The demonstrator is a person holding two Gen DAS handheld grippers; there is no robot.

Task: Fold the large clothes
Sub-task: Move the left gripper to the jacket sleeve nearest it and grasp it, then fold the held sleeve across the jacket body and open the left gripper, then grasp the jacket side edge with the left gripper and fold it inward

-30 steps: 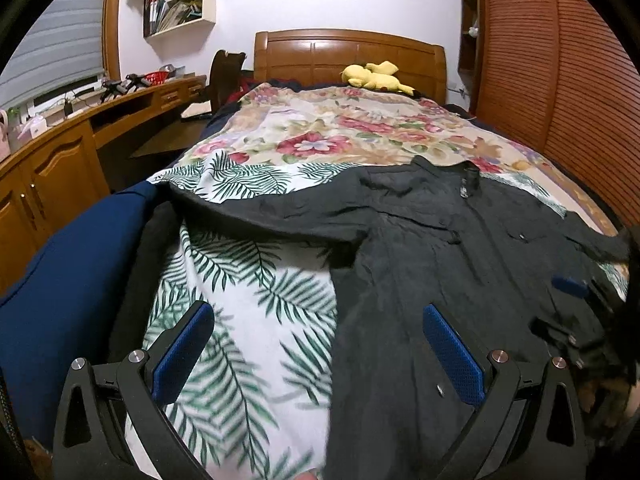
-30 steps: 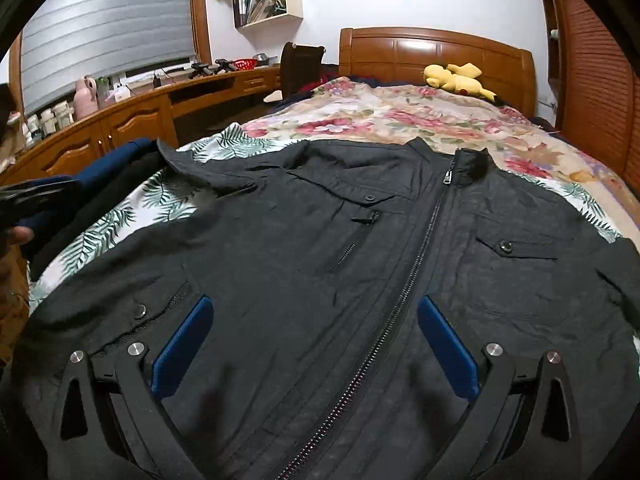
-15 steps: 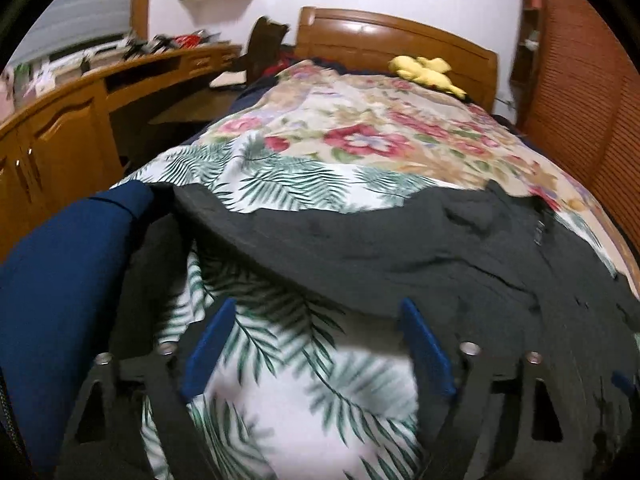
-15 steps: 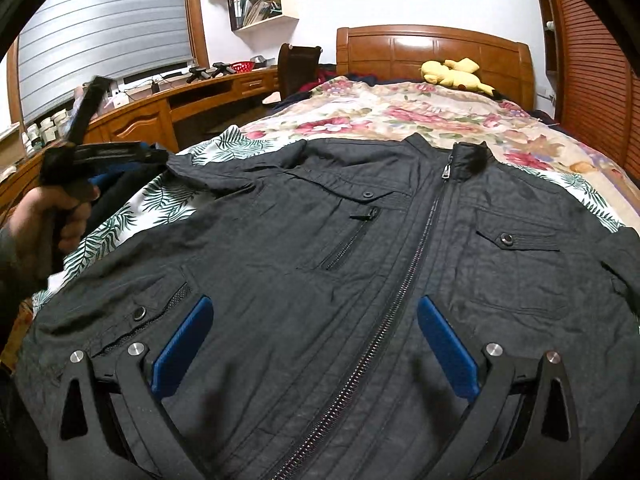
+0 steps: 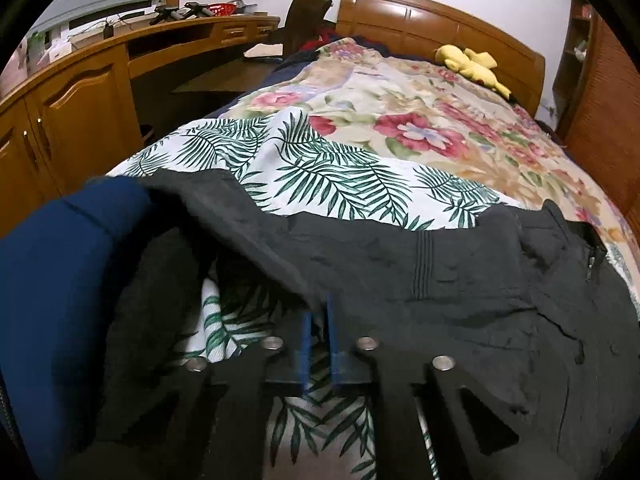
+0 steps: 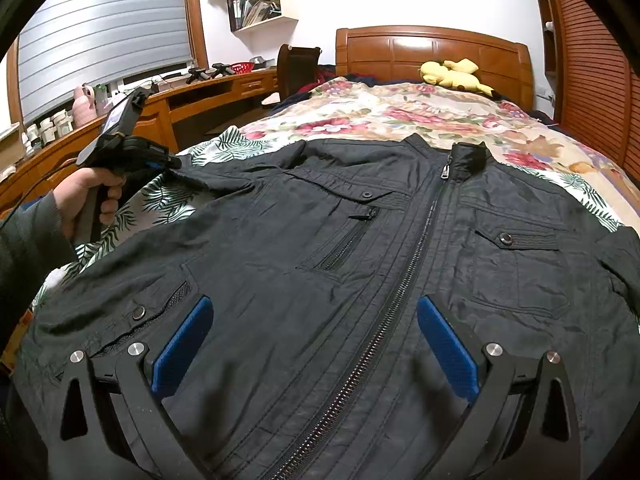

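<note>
A large black zip jacket (image 6: 360,272) lies face up on the bed, collar toward the headboard. My left gripper (image 5: 318,312) is shut on the lower edge of the jacket's left sleeve (image 5: 256,236), which stretches out toward the bed's left side. In the right wrist view the left gripper (image 6: 170,162) shows at the sleeve, held by a hand. My right gripper (image 6: 312,332) is open and empty, low over the jacket's front near the zip (image 6: 404,280).
A blue garment (image 5: 60,280) and a dark one lie at the bed's left edge. The bedspread (image 5: 360,128) has leaf and flower prints. A yellow plush toy (image 6: 452,74) lies by the wooden headboard. A wooden desk (image 6: 188,96) runs along the left, a louvred wardrobe on the right.
My left gripper moved forward and left to the sleeve and closed on its edge. My right gripper stayed open over the jacket front, with its view nearly unchanged.
</note>
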